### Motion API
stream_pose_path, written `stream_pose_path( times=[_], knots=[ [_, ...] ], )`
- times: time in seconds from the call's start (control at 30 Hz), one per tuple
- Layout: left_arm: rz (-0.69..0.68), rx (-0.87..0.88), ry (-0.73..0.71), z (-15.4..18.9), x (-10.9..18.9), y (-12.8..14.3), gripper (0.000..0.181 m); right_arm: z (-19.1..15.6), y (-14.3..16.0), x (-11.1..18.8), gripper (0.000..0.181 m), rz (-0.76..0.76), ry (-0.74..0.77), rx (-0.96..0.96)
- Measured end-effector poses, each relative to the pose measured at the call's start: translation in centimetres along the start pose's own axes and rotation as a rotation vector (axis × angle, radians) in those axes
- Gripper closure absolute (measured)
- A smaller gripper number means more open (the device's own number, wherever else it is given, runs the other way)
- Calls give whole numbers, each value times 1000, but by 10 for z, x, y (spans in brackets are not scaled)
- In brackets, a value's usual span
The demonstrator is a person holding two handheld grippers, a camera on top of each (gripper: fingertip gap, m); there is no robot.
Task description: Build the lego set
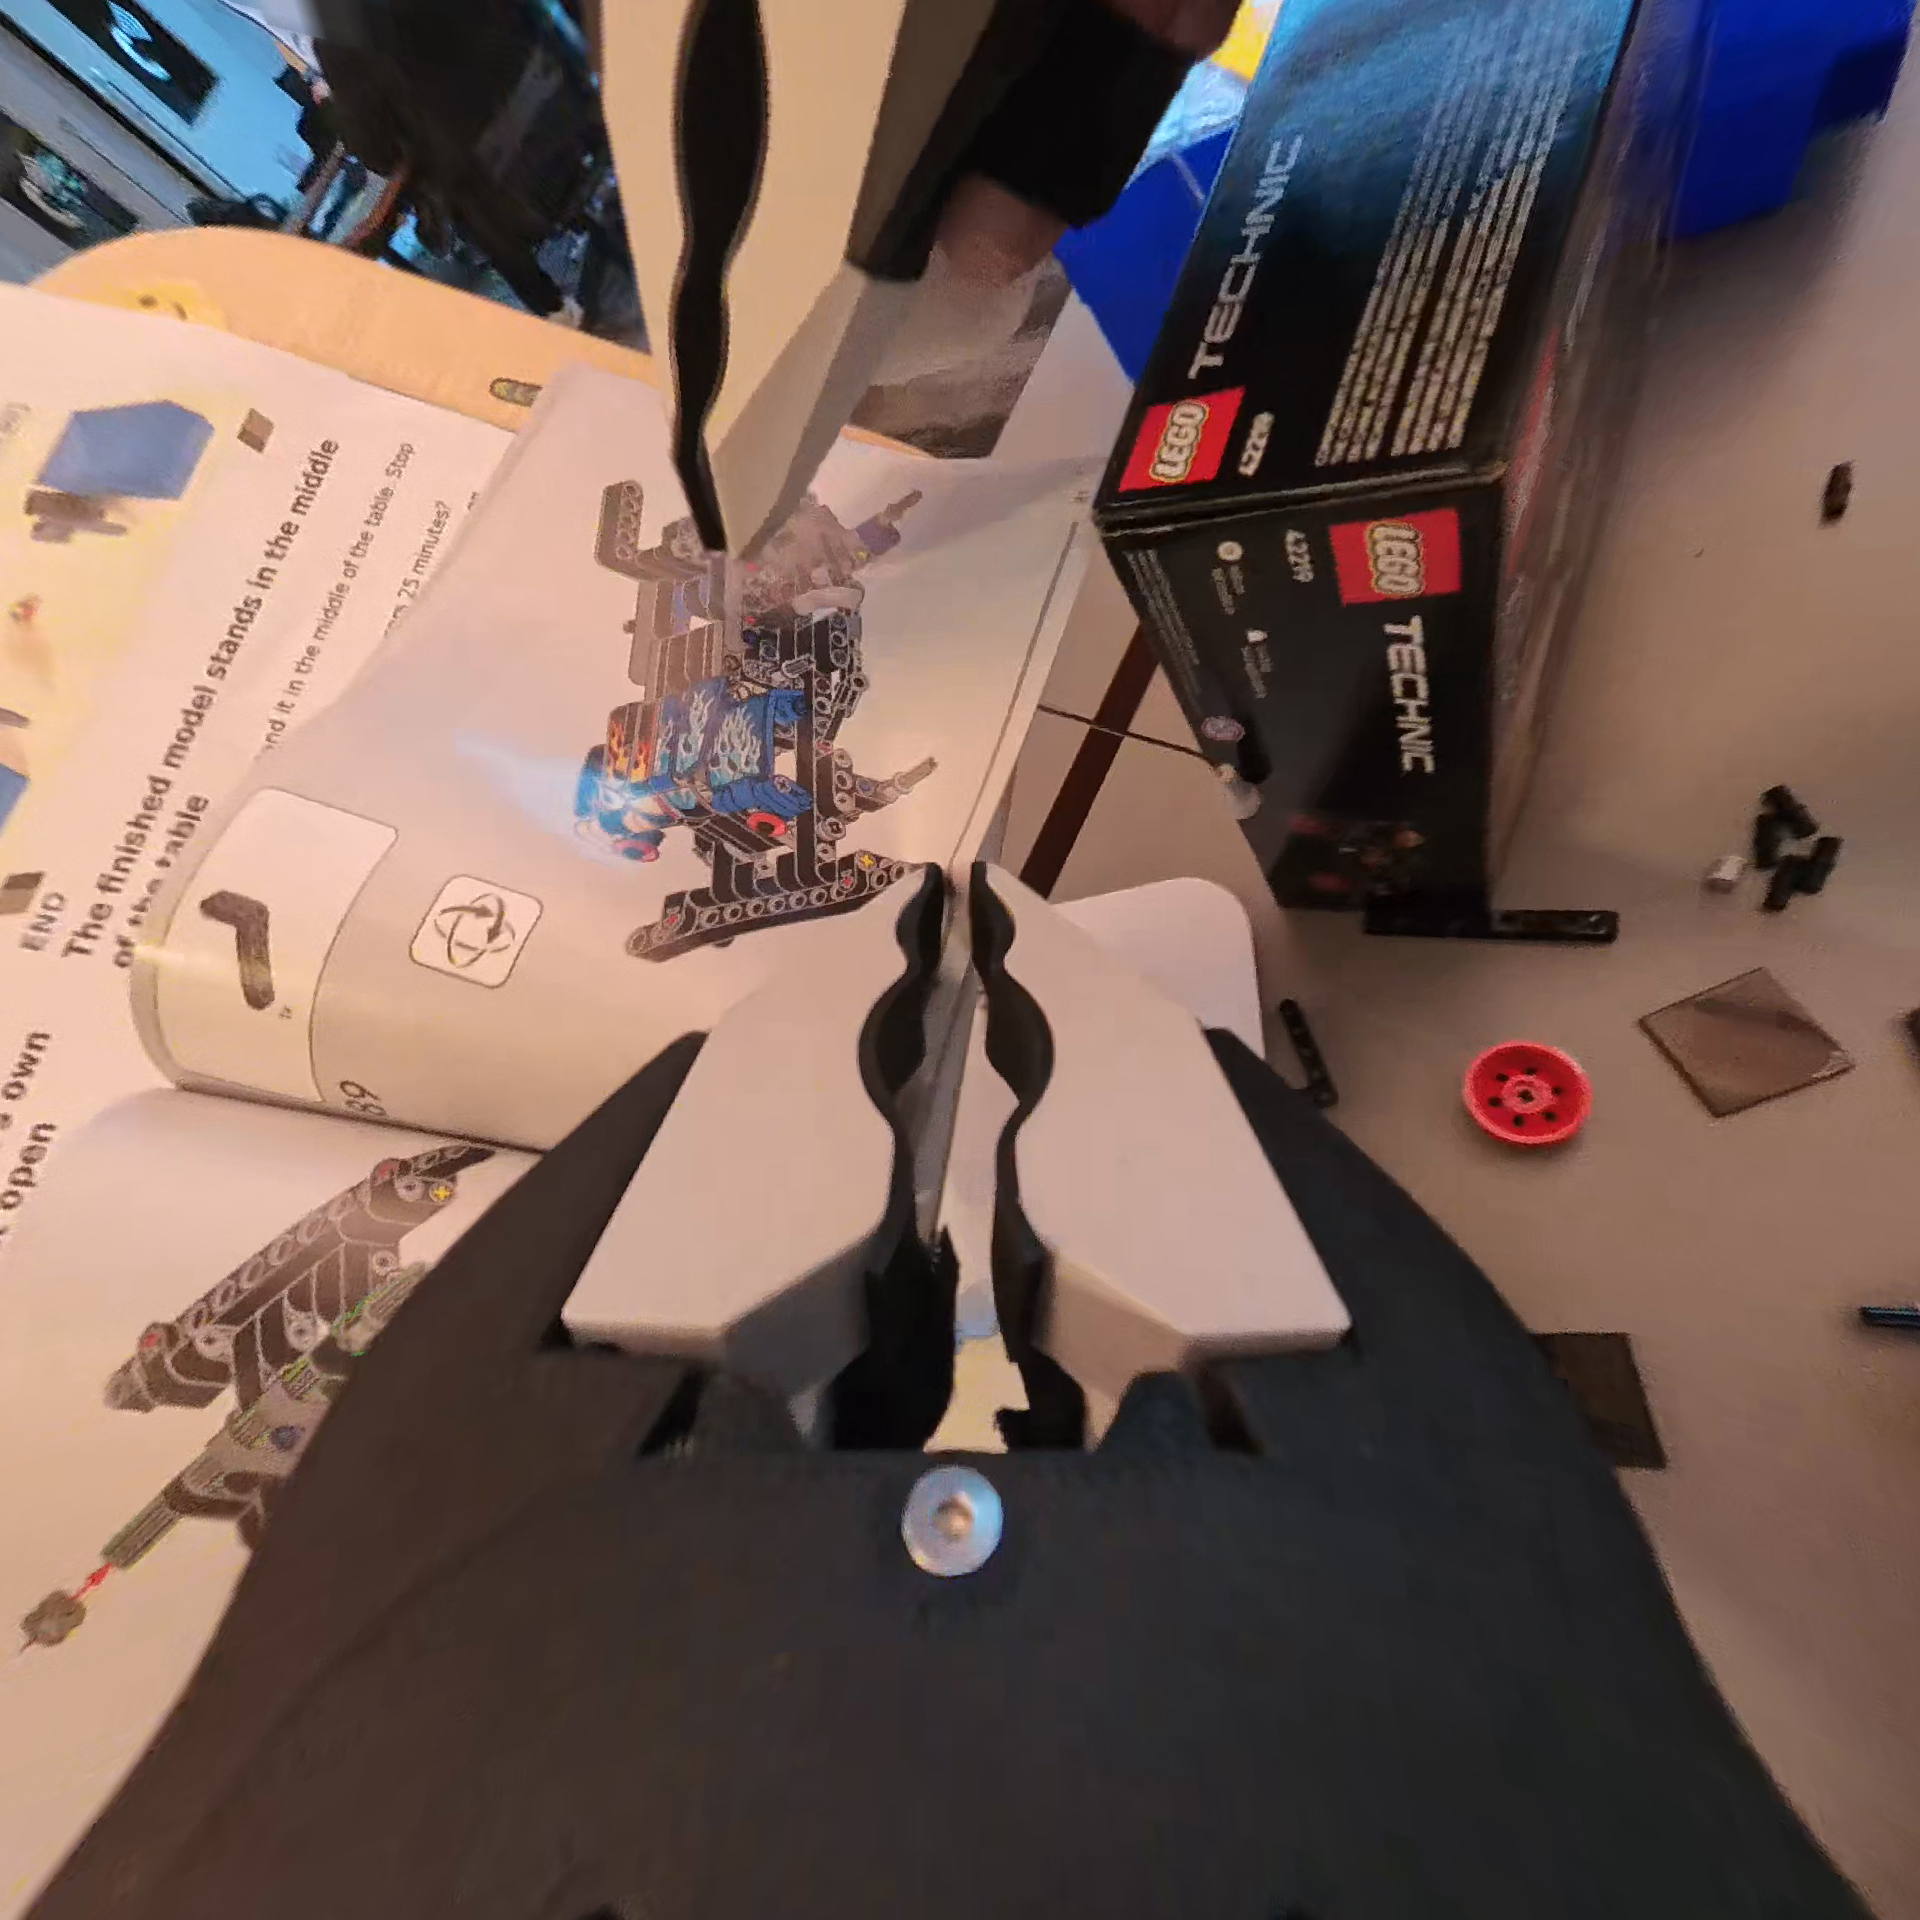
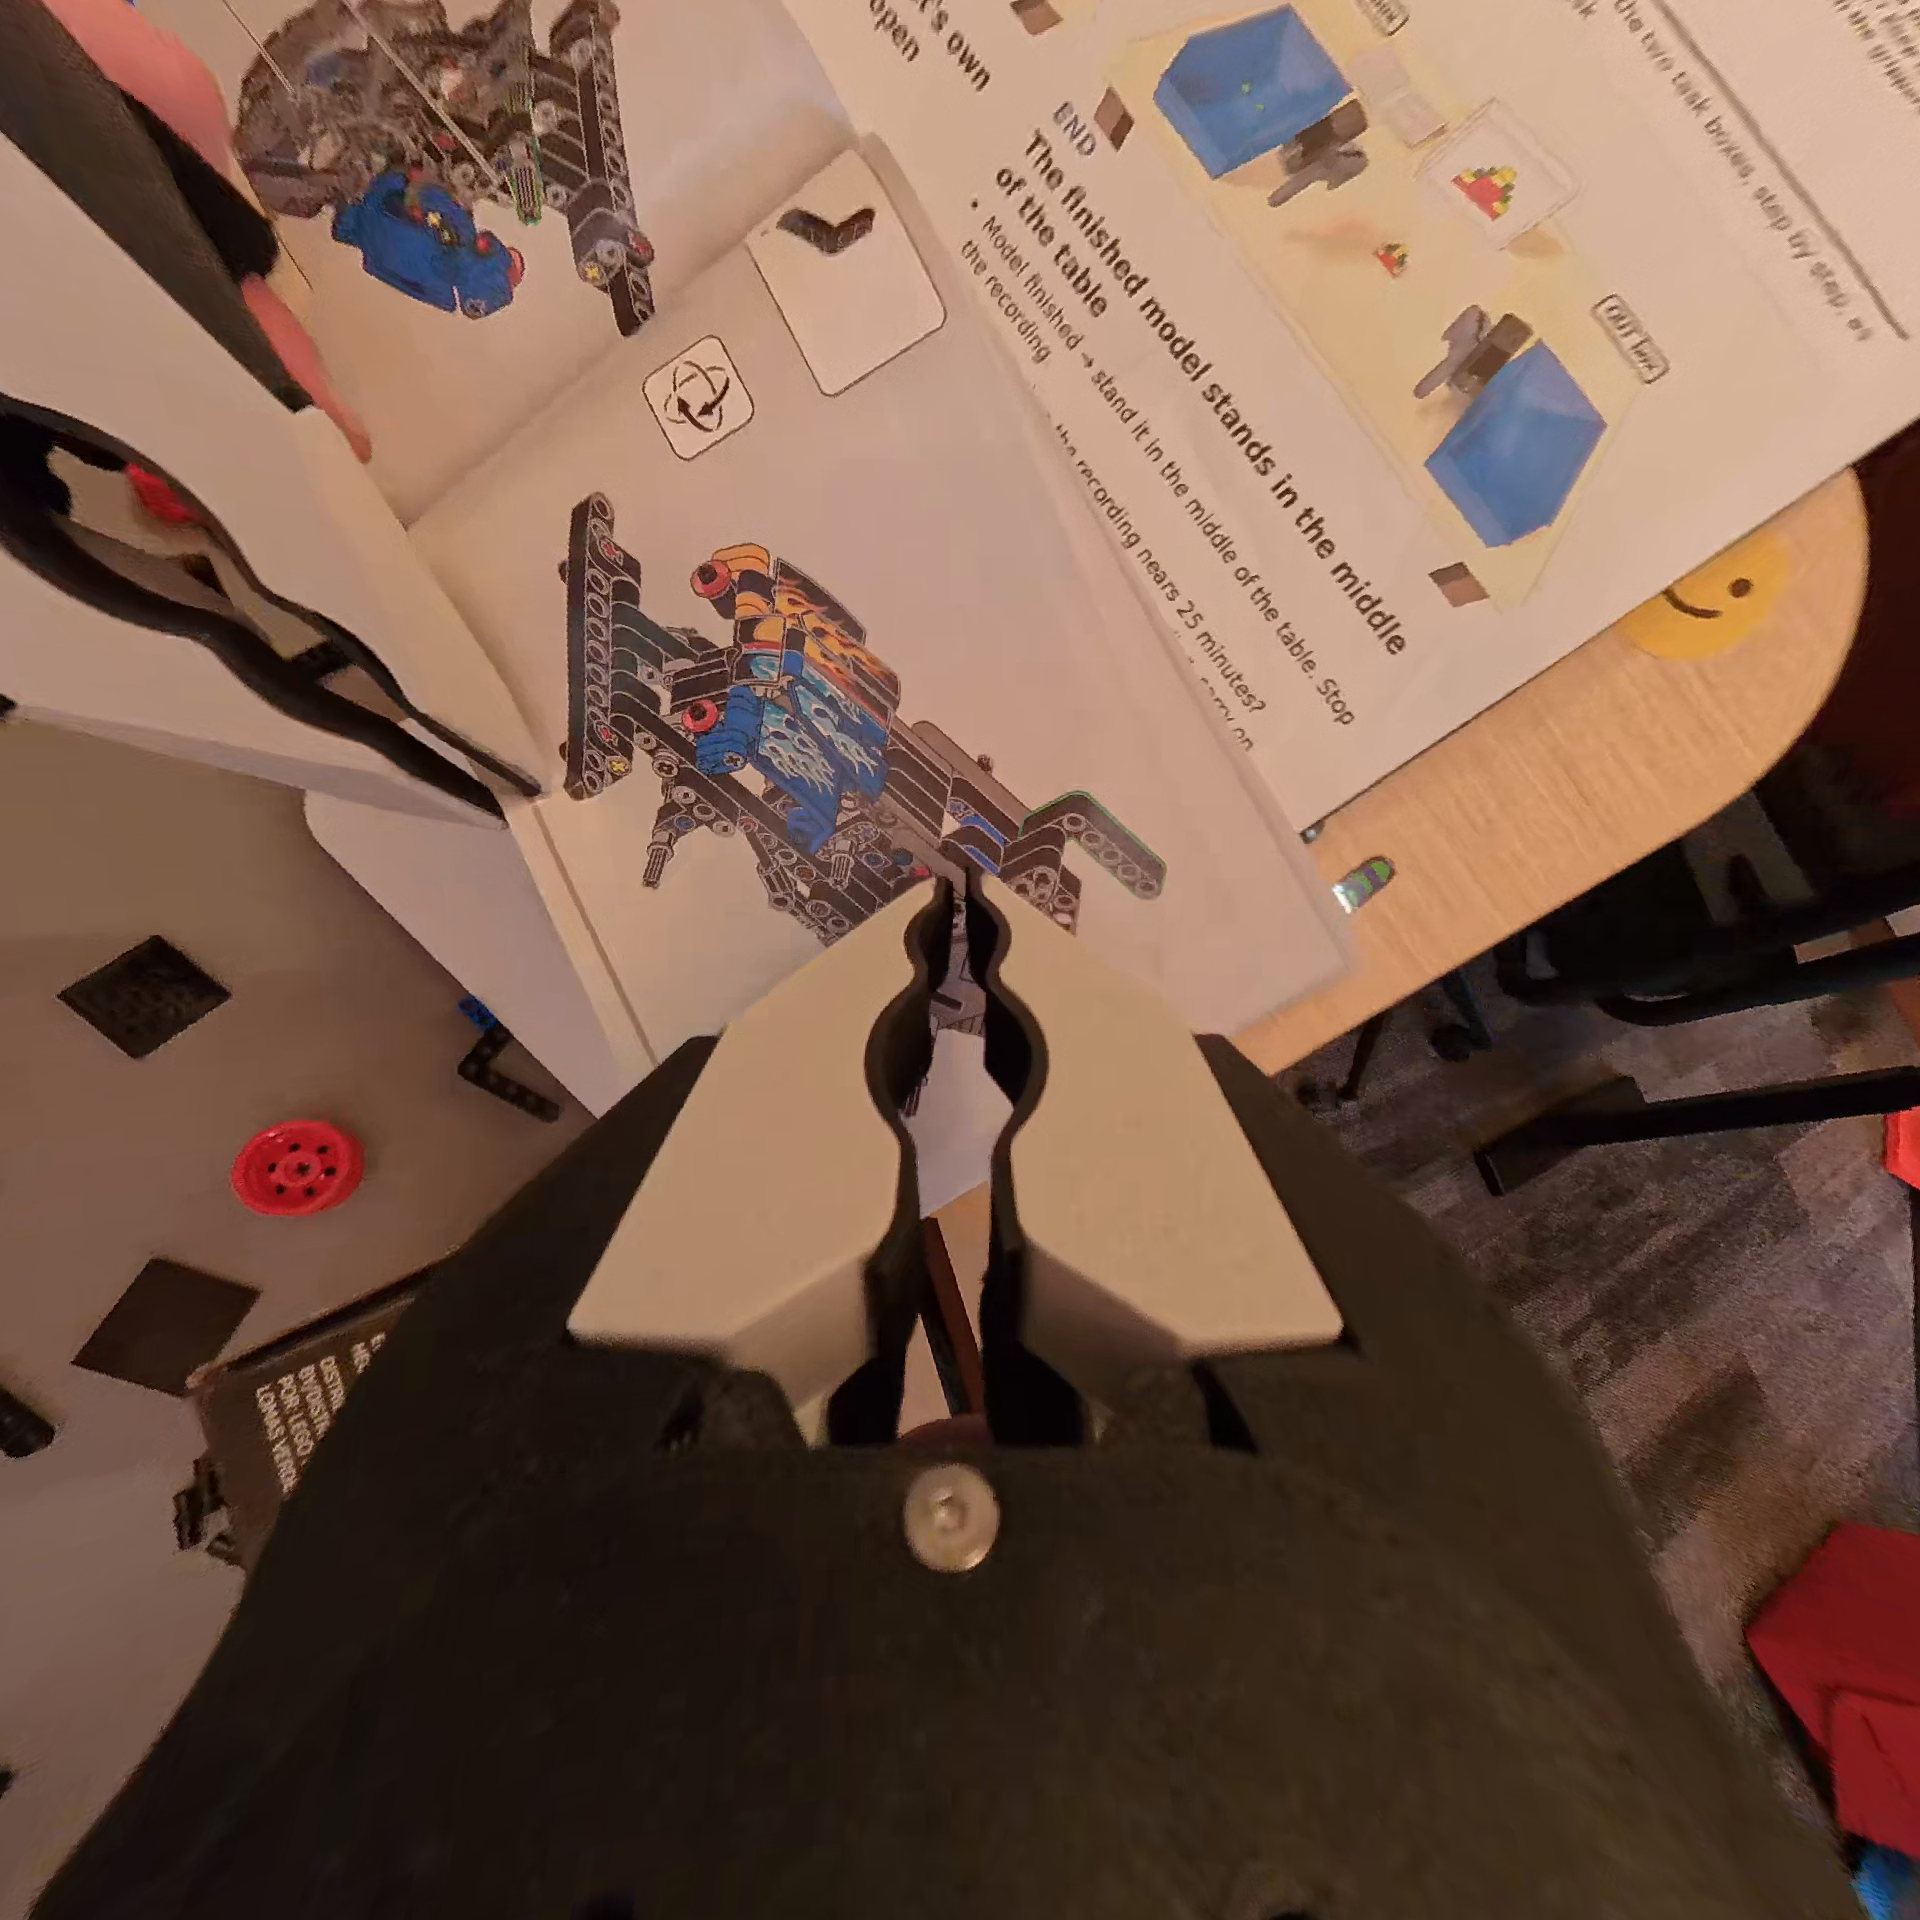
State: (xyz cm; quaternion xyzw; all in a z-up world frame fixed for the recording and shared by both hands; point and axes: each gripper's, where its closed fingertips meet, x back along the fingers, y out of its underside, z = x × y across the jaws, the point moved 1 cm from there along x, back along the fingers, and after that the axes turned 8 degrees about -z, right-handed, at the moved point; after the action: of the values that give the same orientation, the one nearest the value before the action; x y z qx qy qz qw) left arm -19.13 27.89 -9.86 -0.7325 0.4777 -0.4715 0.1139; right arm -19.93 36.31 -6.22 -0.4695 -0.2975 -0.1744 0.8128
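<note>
left gripper point(image 1: 951, 883): fingers pressed together, clenched on the edge of the booklet page, at the page's lower right corner.
right gripper point(image 2: 954, 894): fingers pinched shut on the far edge of the same page; seen from the left wrist view, it comes in from above onto the page's printed drawing point(image 1: 717, 530).
instruction booklet point(image 1: 582, 883): open on the counter, top page curled up between both grippers, showing a blue and black vehicle drawing.
printed sheet point(image 2: 1299, 343): lies under and beside the booklet, with text and pictures of blue boxes.
set box point(image 1: 1382, 540): dark, standing on the counter just right of the booklet.
red wheel hub point(image 1: 1525, 1093): loose on the counter, right of the left gripper.
loose black parts point(image 1: 1787, 847): small cluster near the box's base, plus a long black beam point(image 1: 1491, 923) against the box.
dark flat squares point(image 2: 143, 995): lying on the counter near the hub.
counter point(image 1: 1714, 675): pale surface, wood-look edge point(image 2: 1558, 748) with a yellow smiley sticker point(image 2: 1709, 605).
</note>
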Motion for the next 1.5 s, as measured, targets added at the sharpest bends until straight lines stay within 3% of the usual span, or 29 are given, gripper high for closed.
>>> stream_pose_path(
  times=[0.17, 0.37, 0.7, 0.9, 1.1, 1.37, 1.5],
  knots=[
    [63, 126, 98, 0, 3, -5, 180, 4, -1, 23, 176, 69, -6, -52],
    [185, 275, 205, -3, 13, -11, 181, -2, 6, 57, 154, 132, -41, -94],
    [246, 323, 240, -1, 18, -11, 181, -31, 29, 76, 128, 127, -196, -231],
    [260, 319, 248, 0, 20, -12, 181, -36, 23, 70, 132, 147, -198, -230],
    [271, 329, 259, 1, 20, -11, 181, -32, 18, 67, 158, 171, -165, -233],
    [325, 400, 304, 0, 24, -10, 181, -34, 20, 63, 149, 129, -107, -191],
    [340, 421, 318, -2, 26, -10, 181, -35, 20, 60, 153, 106, -89, -166]
  ],
)
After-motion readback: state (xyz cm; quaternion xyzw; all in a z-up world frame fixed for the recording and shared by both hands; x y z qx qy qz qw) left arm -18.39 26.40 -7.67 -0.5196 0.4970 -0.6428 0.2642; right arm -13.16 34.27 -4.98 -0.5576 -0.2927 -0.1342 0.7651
